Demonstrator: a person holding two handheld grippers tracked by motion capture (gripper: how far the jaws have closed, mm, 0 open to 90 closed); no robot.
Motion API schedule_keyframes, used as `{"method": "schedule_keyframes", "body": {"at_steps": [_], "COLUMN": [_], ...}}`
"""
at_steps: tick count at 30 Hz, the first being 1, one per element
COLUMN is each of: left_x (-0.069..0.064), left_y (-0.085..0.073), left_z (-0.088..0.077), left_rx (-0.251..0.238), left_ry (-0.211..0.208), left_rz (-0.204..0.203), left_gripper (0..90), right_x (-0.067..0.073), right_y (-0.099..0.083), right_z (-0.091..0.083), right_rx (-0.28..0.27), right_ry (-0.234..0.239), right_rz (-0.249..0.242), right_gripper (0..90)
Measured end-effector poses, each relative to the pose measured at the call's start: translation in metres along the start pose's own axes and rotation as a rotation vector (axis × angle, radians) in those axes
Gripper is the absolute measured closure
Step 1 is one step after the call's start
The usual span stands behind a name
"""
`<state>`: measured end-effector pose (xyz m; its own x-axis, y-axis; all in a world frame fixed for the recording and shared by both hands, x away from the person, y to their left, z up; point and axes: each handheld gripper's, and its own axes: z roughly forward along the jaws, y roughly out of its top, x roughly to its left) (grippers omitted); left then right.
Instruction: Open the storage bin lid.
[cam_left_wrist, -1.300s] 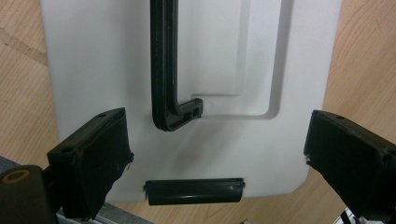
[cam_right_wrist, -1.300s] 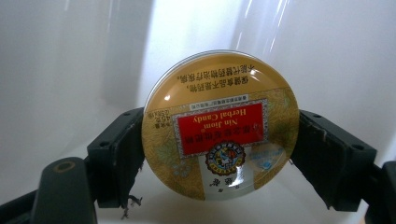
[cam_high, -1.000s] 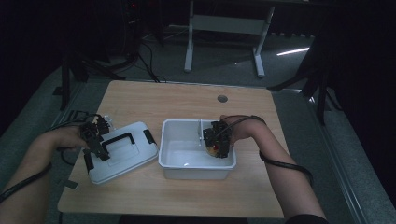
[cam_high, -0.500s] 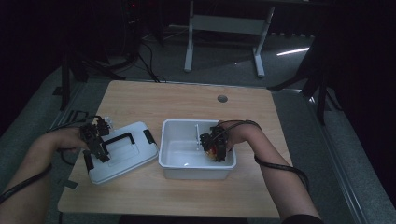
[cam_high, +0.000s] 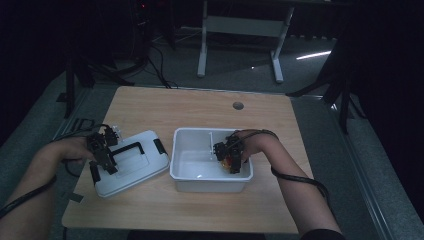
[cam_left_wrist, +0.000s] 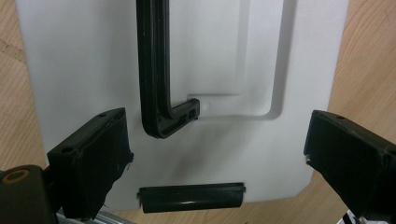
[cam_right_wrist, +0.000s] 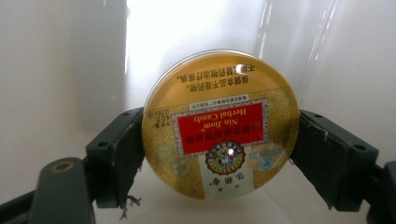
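Where the left edge of the worktop (cam_high: 150, 105) begins, we see the left tool (cam_high: 102, 159) held over the white lid (cam_high: 135, 165), which lies flat on the wood just beside the bin. In the left gripper view, this tool's jaws stand wide apart and grasp nothing; between them we see the lid's black handle (cam_left_wrist: 156, 84) lying in its recess and a black latch (cam_left_wrist: 191, 198) at the near edge. A second black latch (cam_high: 159, 146) sits at the lid's edge facing the bin.

At the centre we find the white bin (cam_high: 186, 175), open at the top, with a thin divider (cam_high: 210, 142) standing at its far wall.

On the right side of the bin, the right tool (cam_high: 231, 161) reaches down inside it, close to the right wall. In the right gripper view, its jaws are clenched on the round candy tin (cam_right_wrist: 222, 123), one jaw pressing each side of the rim. We read "Herbal Candy" on the tin's red label, upside down in that view, with the gold lid facing the camera. The bin's white walls rise behind the tin. We cannot tell whether the tin touches the bin floor.
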<state>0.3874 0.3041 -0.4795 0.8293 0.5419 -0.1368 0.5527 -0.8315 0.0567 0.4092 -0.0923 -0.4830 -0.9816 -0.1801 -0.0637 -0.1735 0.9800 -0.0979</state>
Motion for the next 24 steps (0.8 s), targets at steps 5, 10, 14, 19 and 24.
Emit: {"method": "schedule_keyframes", "body": {"at_steps": [5, 10, 14, 19, 24], "left_x": [-0.001, -0.001, -0.001, -0.002, -0.003], "left_y": [0.000, 0.000, 0.000, 0.001, 0.002], "left_z": [-0.001, -0.002, -0.001, -0.002, -0.003], "left_rx": [-0.001, -0.002, 0.005, 0.005, 0.003], "left_ry": [0.001, 0.002, 0.000, 0.001, 0.007], "left_rz": [0.002, 0.003, 0.004, 0.003, 0.007], "left_gripper": [6.4, 6.4, 6.4, 6.4, 6.4], "right_x": [-0.002, 0.000, 0.000, 0.001, 0.003], "right_y": [-0.001, -0.002, -0.004, -0.010, -0.016], "right_z": [-0.003, -0.015, -0.030, -0.051, -0.065], "right_rx": [-0.014, -0.042, -0.052, -0.094, -0.108], "right_ry": [0.008, -0.002, -0.021, -0.030, -0.044], "right_rz": [0.013, 0.013, 0.014, 0.039, 0.049], "right_gripper": [16.1, 14.6, 14.6, 13.2, 13.1]}}
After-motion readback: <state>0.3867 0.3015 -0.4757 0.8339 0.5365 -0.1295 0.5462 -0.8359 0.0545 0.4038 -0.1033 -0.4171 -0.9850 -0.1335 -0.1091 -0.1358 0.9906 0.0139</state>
